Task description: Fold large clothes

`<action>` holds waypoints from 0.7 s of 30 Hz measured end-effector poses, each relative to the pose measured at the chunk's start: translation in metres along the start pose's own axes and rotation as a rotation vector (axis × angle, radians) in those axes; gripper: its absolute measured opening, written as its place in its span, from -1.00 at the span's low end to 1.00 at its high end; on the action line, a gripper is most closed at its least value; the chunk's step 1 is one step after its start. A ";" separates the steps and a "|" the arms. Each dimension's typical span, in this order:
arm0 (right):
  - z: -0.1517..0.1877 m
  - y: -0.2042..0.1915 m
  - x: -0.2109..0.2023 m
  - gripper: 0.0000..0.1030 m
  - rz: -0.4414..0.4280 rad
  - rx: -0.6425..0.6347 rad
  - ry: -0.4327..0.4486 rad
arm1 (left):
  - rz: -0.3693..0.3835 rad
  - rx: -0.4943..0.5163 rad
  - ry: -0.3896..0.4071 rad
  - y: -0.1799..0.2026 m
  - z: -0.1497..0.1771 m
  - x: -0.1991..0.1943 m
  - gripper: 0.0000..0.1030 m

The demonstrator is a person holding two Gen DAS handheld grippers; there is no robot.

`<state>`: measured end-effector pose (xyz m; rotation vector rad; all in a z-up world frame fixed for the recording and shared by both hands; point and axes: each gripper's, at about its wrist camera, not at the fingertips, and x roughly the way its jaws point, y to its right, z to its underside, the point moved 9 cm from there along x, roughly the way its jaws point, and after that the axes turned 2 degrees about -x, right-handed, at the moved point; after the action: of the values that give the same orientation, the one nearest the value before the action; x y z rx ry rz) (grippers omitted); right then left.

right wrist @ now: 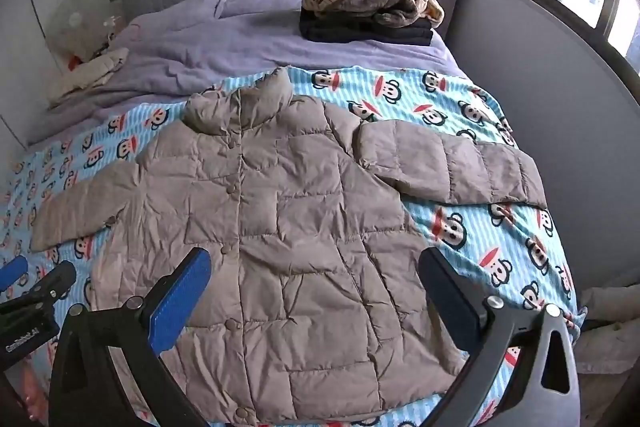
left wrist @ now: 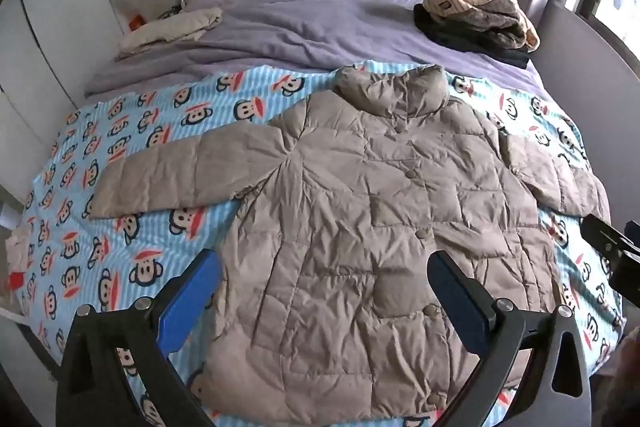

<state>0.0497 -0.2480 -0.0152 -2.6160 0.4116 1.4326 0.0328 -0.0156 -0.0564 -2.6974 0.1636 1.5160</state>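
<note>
A beige puffer jacket (left wrist: 352,227) lies flat on the bed (left wrist: 100,227), collar toward 12 o'clock; left tongs (left wrist: 324,291) and right tongs (right wrist: 316,287) gape wide, empty.

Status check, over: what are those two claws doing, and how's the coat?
Left gripper open, right gripper open, both empty. Coat flat on blanket, buttoned, sleeves spread, unfolded. Nothing in the way.

A tan puffer coat (right wrist: 280,227) lies flat on the monkey-print blanket (right wrist: 460,107), right claw (right wrist: 316,291) wide open above it.
</note>
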 end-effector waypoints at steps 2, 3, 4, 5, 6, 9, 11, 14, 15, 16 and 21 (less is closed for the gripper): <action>-0.001 0.003 0.000 1.00 -0.003 -0.004 0.003 | -0.004 0.010 0.011 0.002 -0.001 -0.004 1.00; -0.002 0.003 -0.002 1.00 -0.005 -0.005 0.005 | -0.002 0.014 0.014 0.003 -0.002 -0.006 1.00; -0.001 0.002 -0.003 1.00 0.000 -0.019 0.012 | 0.001 0.014 0.015 0.004 -0.002 -0.007 1.00; -0.001 0.001 -0.004 1.00 0.001 -0.022 0.014 | 0.004 0.013 0.014 0.005 -0.002 -0.008 1.00; -0.001 0.000 -0.005 1.00 0.000 -0.024 0.014 | 0.006 0.011 0.013 0.005 -0.002 -0.008 1.00; -0.002 -0.002 -0.004 1.00 -0.005 -0.027 0.011 | 0.009 0.010 0.012 0.005 -0.002 -0.009 1.00; -0.002 -0.005 -0.004 1.00 -0.006 -0.029 0.011 | 0.011 0.011 0.011 0.006 -0.003 -0.009 1.00; -0.002 -0.005 -0.003 1.00 -0.007 -0.030 0.010 | 0.009 0.017 0.012 0.006 -0.002 -0.009 1.00; -0.002 -0.006 -0.003 1.00 -0.006 -0.032 0.010 | 0.008 0.017 0.011 0.006 -0.002 -0.009 1.00; -0.002 -0.005 -0.003 1.00 -0.007 -0.031 0.009 | 0.010 0.015 0.011 0.006 -0.002 -0.009 1.00; -0.002 -0.006 -0.003 1.00 -0.007 -0.030 0.009 | 0.005 0.013 0.011 0.006 0.000 -0.009 1.00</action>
<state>0.0516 -0.2424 -0.0113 -2.6456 0.3841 1.4363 0.0274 -0.0212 -0.0482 -2.6973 0.1800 1.4963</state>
